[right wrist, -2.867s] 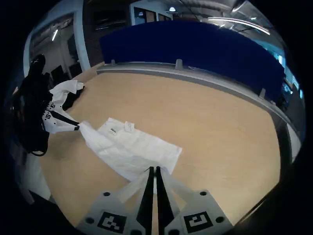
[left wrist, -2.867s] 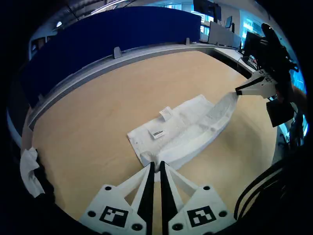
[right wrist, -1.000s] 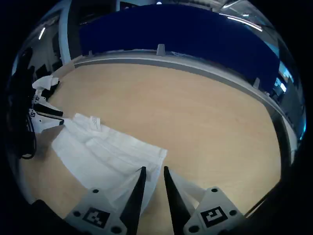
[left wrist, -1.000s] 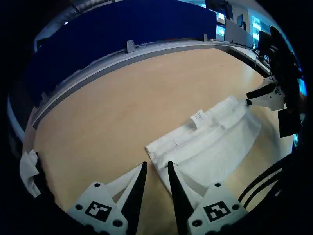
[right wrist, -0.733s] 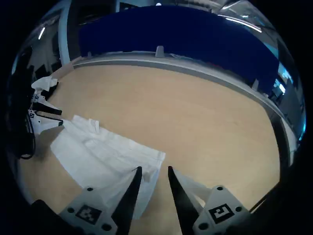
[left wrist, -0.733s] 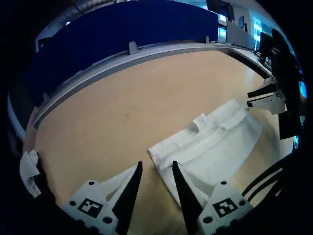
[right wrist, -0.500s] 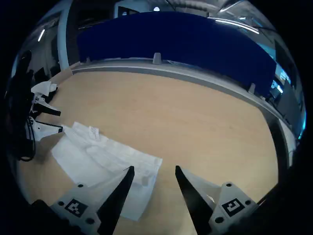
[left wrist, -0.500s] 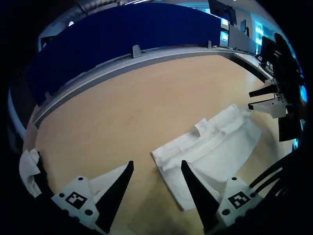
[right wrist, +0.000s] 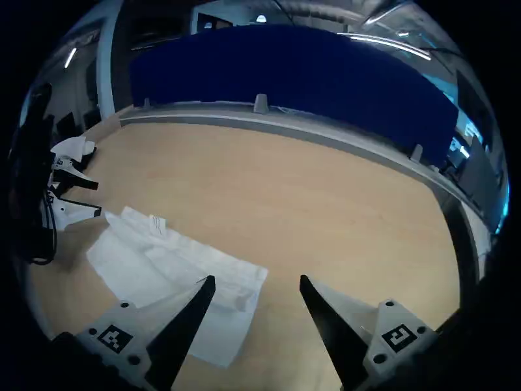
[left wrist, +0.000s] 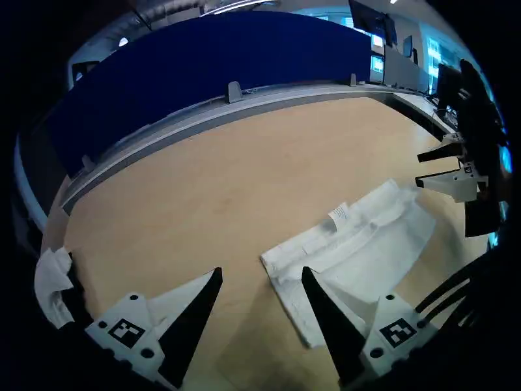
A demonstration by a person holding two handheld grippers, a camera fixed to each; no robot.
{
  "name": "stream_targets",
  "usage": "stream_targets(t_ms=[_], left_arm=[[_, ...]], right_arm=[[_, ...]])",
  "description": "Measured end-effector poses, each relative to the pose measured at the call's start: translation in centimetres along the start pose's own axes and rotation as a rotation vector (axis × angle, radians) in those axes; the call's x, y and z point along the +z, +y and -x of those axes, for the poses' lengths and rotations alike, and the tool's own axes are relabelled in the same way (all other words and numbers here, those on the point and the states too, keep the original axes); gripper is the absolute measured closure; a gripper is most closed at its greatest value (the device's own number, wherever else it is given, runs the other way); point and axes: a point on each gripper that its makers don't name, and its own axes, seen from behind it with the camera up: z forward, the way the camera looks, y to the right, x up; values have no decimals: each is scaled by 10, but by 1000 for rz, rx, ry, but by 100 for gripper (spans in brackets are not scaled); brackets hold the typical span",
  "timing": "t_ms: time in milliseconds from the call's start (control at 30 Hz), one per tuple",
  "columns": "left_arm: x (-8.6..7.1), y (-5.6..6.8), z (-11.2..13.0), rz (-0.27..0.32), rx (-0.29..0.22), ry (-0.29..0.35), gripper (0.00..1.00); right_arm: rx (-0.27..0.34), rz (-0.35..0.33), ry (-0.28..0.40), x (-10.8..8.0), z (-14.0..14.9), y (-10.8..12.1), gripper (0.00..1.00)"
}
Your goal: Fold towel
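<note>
Both jaws wide open, nothing in them. Our left gripper (left wrist: pixel 260 270) and right gripper (right wrist: pixel 256 279) hover low over the table (left wrist: pixel 215 176), one at each end of the towel (left wrist: pixel 365 247). It's white, folded into a long strip, a bit rumpled, tag (left wrist: pixel 338 214) poking up. It sits at 4 o'clock in the left gripper view, 8 o'clock in the right gripper view.
</note>
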Motion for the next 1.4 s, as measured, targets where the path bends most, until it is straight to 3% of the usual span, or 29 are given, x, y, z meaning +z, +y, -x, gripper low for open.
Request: stream_targets(t_ms=[433,1000,1400], left_arm=[[-37,-14,28,-52,-66,1,10],[-101,-37,91,-158,-196,-11,10],[-123,-49,123,-203,-266,-24,10]], right_arm=[[-41,-62,9,-5,-5,-31,0],[-144,-196,0,3,-10,-110,0],[-203,-291,-32,6,6,-162,0]])
